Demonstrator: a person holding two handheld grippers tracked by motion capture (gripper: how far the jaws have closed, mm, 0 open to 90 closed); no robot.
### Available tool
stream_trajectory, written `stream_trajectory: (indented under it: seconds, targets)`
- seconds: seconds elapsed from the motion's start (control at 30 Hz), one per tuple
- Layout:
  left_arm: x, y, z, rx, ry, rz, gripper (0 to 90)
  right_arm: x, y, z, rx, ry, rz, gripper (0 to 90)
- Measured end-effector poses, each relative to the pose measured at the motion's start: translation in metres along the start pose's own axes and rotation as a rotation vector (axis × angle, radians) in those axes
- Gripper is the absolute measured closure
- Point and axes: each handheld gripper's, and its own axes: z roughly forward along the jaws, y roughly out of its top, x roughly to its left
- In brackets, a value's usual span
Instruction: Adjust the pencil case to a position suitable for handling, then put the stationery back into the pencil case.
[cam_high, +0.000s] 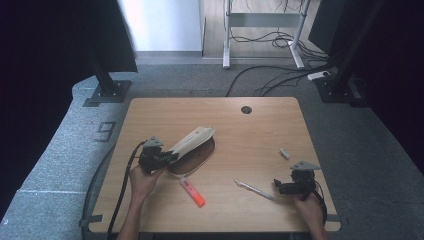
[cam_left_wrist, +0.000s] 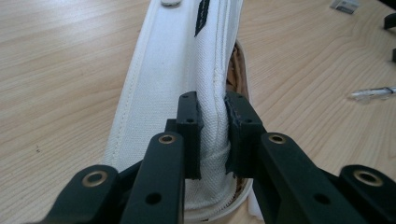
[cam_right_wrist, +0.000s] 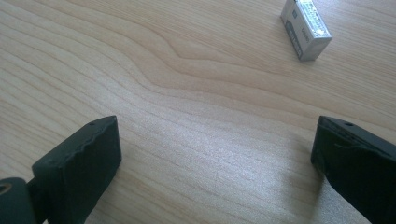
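Bench (cam_high: 260, 135) contents: one white pouch (cam_high: 192, 141) at 10 o'clock; one orange marker (cam_high: 192, 192) at 7; one pen (cam_high: 254, 189) at 5; one small grey box (cam_high: 284, 153) at 3.

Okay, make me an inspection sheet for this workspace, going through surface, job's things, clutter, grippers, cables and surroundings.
Surface: wooden table, round hole near far edge.
Job's things: white fabric pouch, its upper edge lifted, brown lining showing at the opening.
Clutter: orange marker, silver pen, small grey box.
Grippers: left gripper shut on the pouch's fabric edge; right gripper open above bare wood.
Cables: one trails from each gripper; loose cables on the floor beyond.
Surroundings: grey carpet, black stands, white desk frame.
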Motion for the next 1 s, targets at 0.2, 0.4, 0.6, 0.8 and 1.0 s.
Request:
stream_trajectory:
  seconds: [0.2,0.4,0.6,0.8,1.0]
  targets:
    - [0.0016,-0.0003,-0.0045,-0.009,-0.008,-0.008,77.6,0.0,0.0,0.0,0.0,0.0,0.0,1.3]
    - [0.0038,-0.0016,-0.0073,-0.016,-0.02,-0.019,77.6,0.0,0.0,0.0,0.0,0.0,0.0,1.3]
    - [0.0037,-0.0018,-0.0089,-0.015,-0.027,-0.015,77.6,0.0,0.0,0.0001,0.002,0.001,-0.001,0.2]
    - [0.0039,-0.0016,-0.0091,-0.011,-0.033,-0.006,77.4,0.0009,-0.0003,-0.0002,0.009,-0.002,0.001,0.0]
    - [0.0041,-0.0016,-0.0082,-0.008,-0.036,-0.002,77.2,-0.0004,0.0031,-0.0017,0.039,0.013,-0.006,1.8]
